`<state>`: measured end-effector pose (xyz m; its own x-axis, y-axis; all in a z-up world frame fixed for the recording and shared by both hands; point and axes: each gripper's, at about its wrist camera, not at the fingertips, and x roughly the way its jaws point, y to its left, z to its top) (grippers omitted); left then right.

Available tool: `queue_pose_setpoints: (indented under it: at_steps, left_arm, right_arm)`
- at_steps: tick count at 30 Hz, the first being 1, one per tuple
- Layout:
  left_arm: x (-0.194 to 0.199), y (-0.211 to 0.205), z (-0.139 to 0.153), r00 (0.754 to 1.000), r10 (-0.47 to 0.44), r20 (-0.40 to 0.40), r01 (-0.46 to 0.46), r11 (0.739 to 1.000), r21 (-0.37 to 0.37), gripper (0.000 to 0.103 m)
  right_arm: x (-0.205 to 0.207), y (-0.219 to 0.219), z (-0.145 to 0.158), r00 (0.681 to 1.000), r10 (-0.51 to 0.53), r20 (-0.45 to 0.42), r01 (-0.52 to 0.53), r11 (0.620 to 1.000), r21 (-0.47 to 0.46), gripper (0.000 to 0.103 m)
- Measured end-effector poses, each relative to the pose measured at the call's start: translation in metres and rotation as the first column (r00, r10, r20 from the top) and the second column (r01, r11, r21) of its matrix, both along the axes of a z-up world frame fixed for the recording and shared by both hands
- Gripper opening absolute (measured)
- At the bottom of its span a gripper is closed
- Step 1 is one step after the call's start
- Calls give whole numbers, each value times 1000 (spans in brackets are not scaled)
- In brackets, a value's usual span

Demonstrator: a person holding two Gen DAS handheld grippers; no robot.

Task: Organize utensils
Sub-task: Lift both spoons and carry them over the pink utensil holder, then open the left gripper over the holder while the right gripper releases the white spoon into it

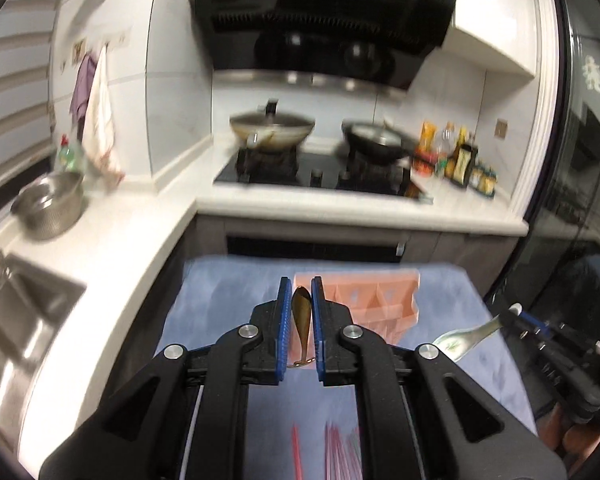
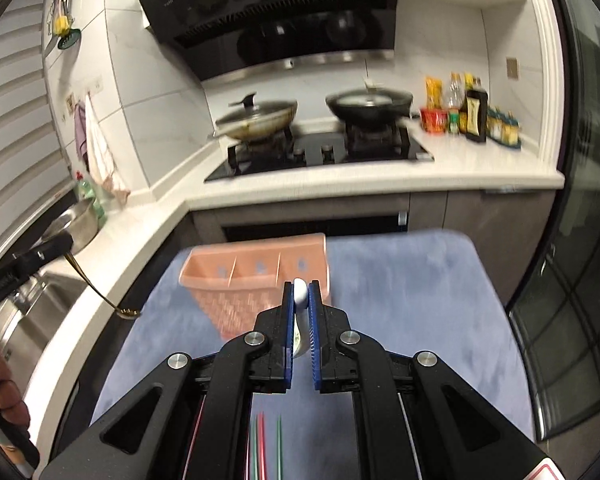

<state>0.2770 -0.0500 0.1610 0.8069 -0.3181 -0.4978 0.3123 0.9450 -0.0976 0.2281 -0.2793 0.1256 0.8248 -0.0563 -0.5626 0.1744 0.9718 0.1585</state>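
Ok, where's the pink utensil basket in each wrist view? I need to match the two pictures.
Left wrist view: the pink basket sits just past the left gripper, centre-right on the blue mat.
Right wrist view: the pink basket sits centre-left, just behind the right gripper.
Shared landmark: the black stove with two pans, straight beyond the basket.

Bright indoor light; motion blur throughout; fisheye bending, dark vignette at edges; hood [image 1: 324, 20] reflections.

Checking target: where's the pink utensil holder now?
The pink utensil holder stands on the blue mat, far side, below the stove, just beyond both grippers' tips.
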Motion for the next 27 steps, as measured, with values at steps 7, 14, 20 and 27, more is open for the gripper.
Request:
queue_pose_setpoints:
  at_steps: [7, 14, 20, 27]
  left_arm:
    - [61, -28, 22, 999, -31, 40, 34, 997, -73, 10]
    - [102, -42, -7, 998, -34, -53, 29, 996, -87, 10]
    - [111, -43, -34, 994, -21, -109, 13, 998, -66, 10]
    - [116, -46, -53, 989, -4, -148, -3, 999, -46, 10]
  right_arm:
    - [71, -19, 4, 1000, -7, -24, 7, 1000, 4, 7]
    - [113, -29, -26, 996, -6, -93, 7, 1000, 14, 7]
    - [127, -33, -48, 991, 8, -135, -1, 999, 52, 7]
    - [132, -31, -59, 988, 20, -155, -12, 999, 50, 7]
